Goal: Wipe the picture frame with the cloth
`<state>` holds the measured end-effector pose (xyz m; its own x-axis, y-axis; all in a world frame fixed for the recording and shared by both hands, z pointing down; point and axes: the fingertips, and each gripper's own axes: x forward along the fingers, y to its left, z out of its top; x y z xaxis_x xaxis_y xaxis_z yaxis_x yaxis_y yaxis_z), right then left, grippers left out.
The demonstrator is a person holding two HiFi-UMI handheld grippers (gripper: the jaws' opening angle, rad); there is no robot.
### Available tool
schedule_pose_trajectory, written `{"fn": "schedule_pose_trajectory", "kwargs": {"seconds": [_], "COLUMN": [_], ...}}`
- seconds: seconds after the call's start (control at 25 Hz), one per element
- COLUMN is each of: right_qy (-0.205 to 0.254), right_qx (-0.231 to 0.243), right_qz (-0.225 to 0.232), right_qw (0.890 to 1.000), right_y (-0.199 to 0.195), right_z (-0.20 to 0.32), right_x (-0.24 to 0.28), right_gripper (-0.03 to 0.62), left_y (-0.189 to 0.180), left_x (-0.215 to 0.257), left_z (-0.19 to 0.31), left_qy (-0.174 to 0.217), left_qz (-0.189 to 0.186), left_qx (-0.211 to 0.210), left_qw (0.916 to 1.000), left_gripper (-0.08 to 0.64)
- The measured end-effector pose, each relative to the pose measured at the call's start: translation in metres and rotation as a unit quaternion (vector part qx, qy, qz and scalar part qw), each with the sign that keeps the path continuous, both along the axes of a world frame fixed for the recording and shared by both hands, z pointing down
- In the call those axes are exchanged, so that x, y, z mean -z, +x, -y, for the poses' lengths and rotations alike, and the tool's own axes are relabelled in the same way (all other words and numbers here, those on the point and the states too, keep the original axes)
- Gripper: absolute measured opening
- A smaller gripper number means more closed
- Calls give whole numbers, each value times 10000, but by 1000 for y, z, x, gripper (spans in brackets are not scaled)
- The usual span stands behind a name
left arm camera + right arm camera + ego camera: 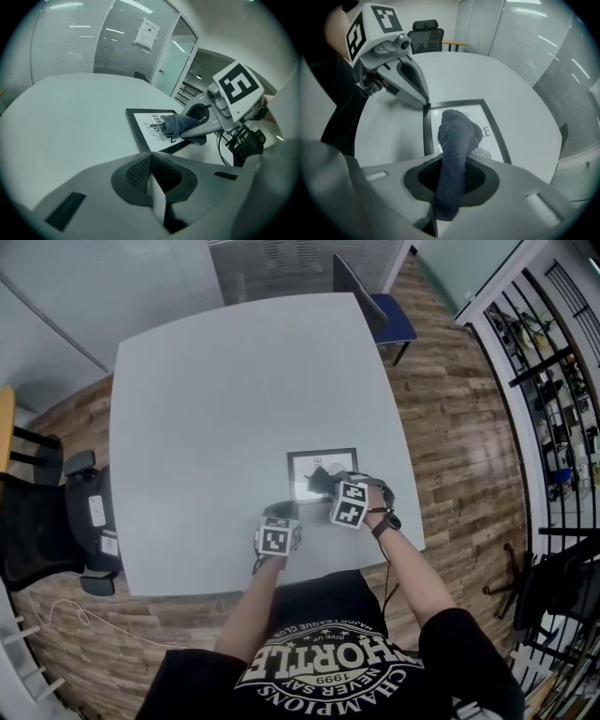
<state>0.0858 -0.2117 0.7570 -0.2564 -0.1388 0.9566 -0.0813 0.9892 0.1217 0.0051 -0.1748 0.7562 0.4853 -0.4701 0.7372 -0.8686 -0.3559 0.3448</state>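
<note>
We see one picture frame point(322, 472), thin black rim around a white print with dark lettering, lying flat on the white table point(234, 381) close to its near edge and toward the near right corner. One cloth point(453, 140), dark grey-blue and bunched into a wad, rests on the print's near part, covering some of the letters. The right gripper point(449, 187) is clenched on that cloth, the fabric running up between its jaws and out onto the glass; it reaches in over the frame's near right corner, with the person's forearm angled in from the near edge and a dark watch point(385, 524) on the wrist. The left gripper point(156, 185) has its jaws pressed together with nothing between them; it points at the frame's near left corner, its tip right at the rim, though we cannot tell whether it touches. We count two grippers, one frame and one cloth on the table.
</note>
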Motion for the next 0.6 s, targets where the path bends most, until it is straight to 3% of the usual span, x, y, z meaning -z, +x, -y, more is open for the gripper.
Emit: {"fn": "schedule_pose_trajectory", "kwargs": {"seconds": [0.12, 0.2, 0.4, 0.48, 0.6], "right_qy": [171, 241, 293, 119, -280], "right_qx": [-307, -570, -851, -826, -713], "right_qz": [-400, -415, -442, -134, 672], "right_qw": [9986, 9972, 9950, 9964, 9948], "right_y": [40, 55, 55, 41, 1], "right_z": [6, 8, 9, 6, -6], "right_x": [-3, -2, -3, 2, 17], "right_gripper": [66, 66, 66, 67, 67], "left_y": [3, 4, 5, 5, 4], "left_x": [7, 7, 7, 7, 7], "left_z": [-2, -2, -3, -3, -3], "left_qy": [-56, -44, -47, -47, -38], "left_qz": [-96, -88, -125, -144, -158], "left_qx": [-35, -48, -66, -79, -73], "left_qw": [9999, 9999, 9999, 9999, 9998], "left_gripper": [0, 0, 0, 0, 0]}}
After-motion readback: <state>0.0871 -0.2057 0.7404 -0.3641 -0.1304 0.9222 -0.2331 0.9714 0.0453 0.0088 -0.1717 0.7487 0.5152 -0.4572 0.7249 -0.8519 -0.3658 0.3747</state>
